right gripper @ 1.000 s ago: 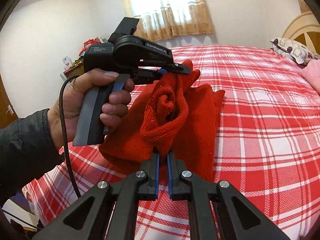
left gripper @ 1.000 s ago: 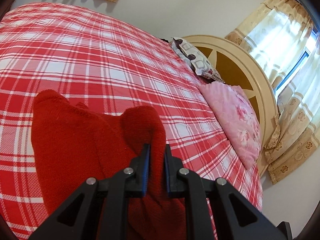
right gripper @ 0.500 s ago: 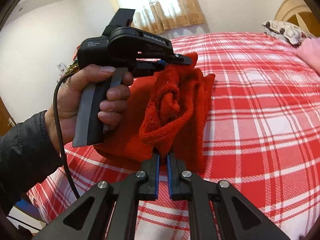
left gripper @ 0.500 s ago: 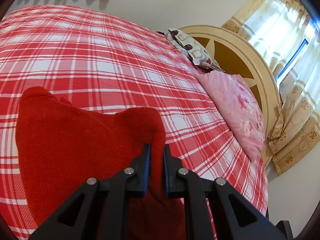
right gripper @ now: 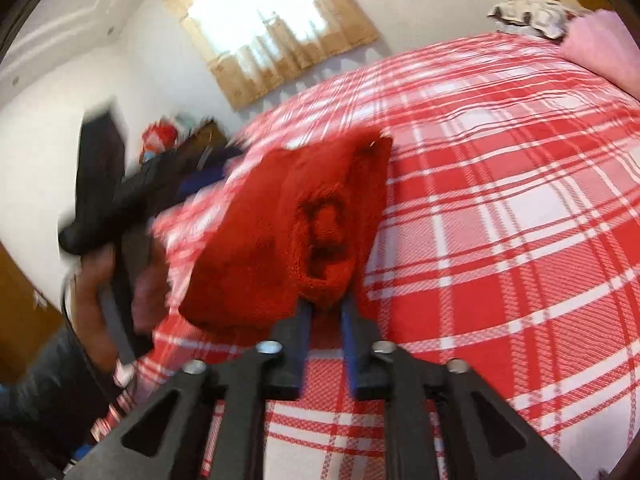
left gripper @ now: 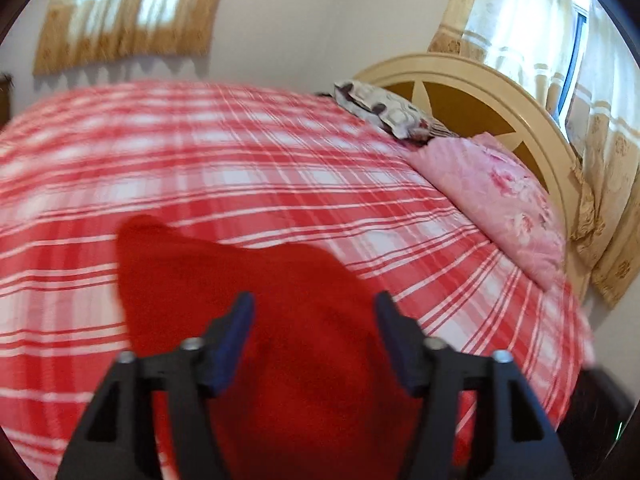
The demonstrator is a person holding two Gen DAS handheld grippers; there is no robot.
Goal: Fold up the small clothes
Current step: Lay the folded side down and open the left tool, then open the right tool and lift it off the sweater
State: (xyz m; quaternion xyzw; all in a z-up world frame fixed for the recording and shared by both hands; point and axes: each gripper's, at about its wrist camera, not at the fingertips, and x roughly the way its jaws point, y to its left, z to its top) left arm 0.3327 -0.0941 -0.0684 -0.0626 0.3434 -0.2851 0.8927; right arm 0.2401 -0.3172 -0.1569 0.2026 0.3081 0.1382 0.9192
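Note:
A red knit garment [left gripper: 256, 300] lies on the red and white plaid bed [left gripper: 240, 168]. My left gripper [left gripper: 314, 306] is open just above it, its fingers wide apart with nothing between them. In the right wrist view the garment [right gripper: 280, 220] lies folded in a heap, its rolled cuff facing me. My right gripper [right gripper: 325, 307] stands at that cuff with its fingers a little apart; the cuff edge touches the gap. The left gripper [right gripper: 116, 196] shows blurred at the left, beside the garment.
A pink pillow [left gripper: 504, 200] and a patterned pillow [left gripper: 384, 108] lie by the cream headboard [left gripper: 472, 88] at the right. Curtained windows stand behind. A dark cabinet with clutter [right gripper: 168, 140] stands past the bed's far corner.
My left gripper has opened and let go of the garment, which has dropped onto the bed. My right gripper's fingers have parted slightly. Both views are blurred by motion.

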